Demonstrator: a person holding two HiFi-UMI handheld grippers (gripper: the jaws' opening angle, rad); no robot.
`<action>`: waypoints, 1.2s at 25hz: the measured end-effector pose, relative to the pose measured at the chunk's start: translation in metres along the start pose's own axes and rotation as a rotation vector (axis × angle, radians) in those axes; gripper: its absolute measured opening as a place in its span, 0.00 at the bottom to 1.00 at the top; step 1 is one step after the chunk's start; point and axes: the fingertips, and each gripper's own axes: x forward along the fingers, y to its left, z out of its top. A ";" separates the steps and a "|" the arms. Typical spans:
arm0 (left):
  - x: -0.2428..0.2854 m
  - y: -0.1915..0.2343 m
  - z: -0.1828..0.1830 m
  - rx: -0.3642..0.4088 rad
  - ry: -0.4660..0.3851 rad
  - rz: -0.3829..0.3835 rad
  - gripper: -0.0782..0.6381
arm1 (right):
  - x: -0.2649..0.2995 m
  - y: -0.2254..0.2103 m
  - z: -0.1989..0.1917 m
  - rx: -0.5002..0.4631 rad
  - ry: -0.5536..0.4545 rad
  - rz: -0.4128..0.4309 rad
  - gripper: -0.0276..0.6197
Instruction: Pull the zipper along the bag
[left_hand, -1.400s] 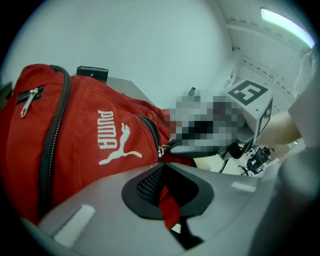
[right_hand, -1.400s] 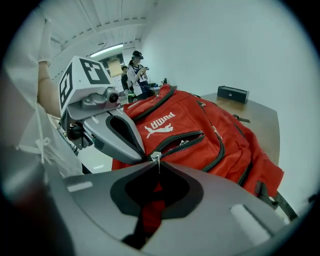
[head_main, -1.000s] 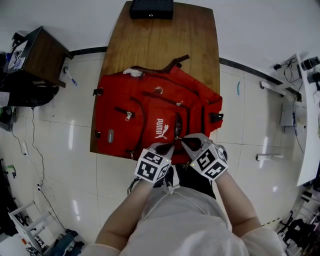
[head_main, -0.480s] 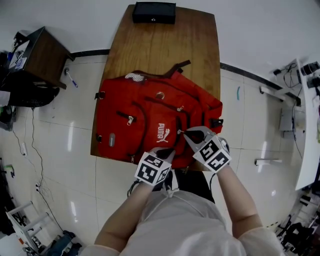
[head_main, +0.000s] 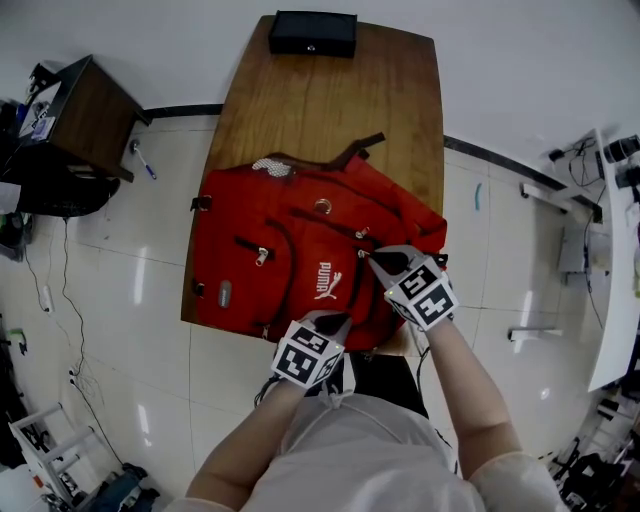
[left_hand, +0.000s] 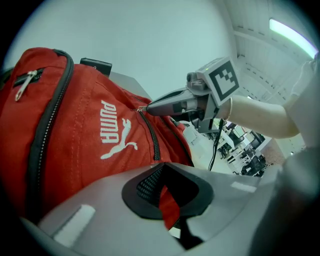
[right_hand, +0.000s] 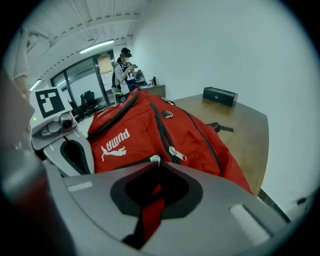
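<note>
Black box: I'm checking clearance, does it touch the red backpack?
No, the black box sits at the table's far end, apart from the backpack.

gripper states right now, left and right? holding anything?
Left gripper: closed, pinching fabric of the red backpack.
Right gripper: closed on the zipper pull.

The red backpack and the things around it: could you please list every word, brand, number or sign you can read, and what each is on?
"PUMA", white, with a leaping-cat logo: on the front pocket of the red backpack.
Round emblem higher on the backpack: too small to read.
Square black-and-white markers on the left gripper and right gripper: patterns, no letters.
Black box on the table: no legible print.
</note>
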 end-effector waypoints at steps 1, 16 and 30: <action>0.000 0.000 0.000 -0.002 -0.001 0.000 0.12 | 0.003 -0.003 0.000 0.013 -0.002 0.002 0.06; 0.003 0.003 -0.003 -0.012 0.016 0.004 0.12 | 0.013 -0.006 -0.002 0.196 -0.096 -0.031 0.12; -0.043 -0.030 0.053 0.192 -0.288 0.058 0.12 | -0.104 0.027 0.017 0.282 -0.469 -0.230 0.05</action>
